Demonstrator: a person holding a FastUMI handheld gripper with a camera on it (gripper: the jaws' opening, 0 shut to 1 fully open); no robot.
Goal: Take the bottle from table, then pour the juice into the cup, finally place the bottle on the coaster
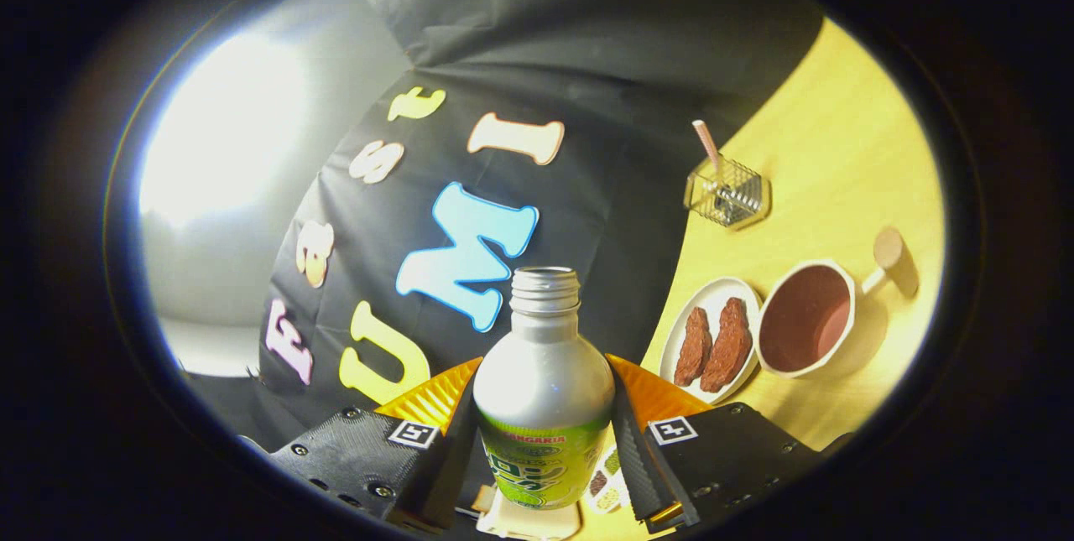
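While the bottle (544,390) is held upright between the two fingers of the gripper (544,440), the jaws are seen closed narrowly on its lower body, one finger pressed to each side of the labelled band; the neck and open mouth are carried ahead of the fingers, with no cap to be seen. The scene is tilted, so the bottle is judged to be lifted off the table (839,163), though its base is hidden. The bottle appears to be of metal with a smooth silver shoulder; it is judged stiff and unlikely to dent under a moderate squeeze, but slippery, and heavier or lighter according to the juice inside, which cannot be seen; the straight labelled part is judged the best place for a hold, as the rounded shoulder would let the fingers slide off. One bottle is counted; one cup (807,318) with a handle is seen beyond the right finger, its inside dark; just beside it, perhaps touching, one small plate (707,293) is seen, bearing two brown pieces of food (715,345); farther off, one clear holder (728,194) with one straw (706,143) is seen; the coaster cannot be made out for certain.
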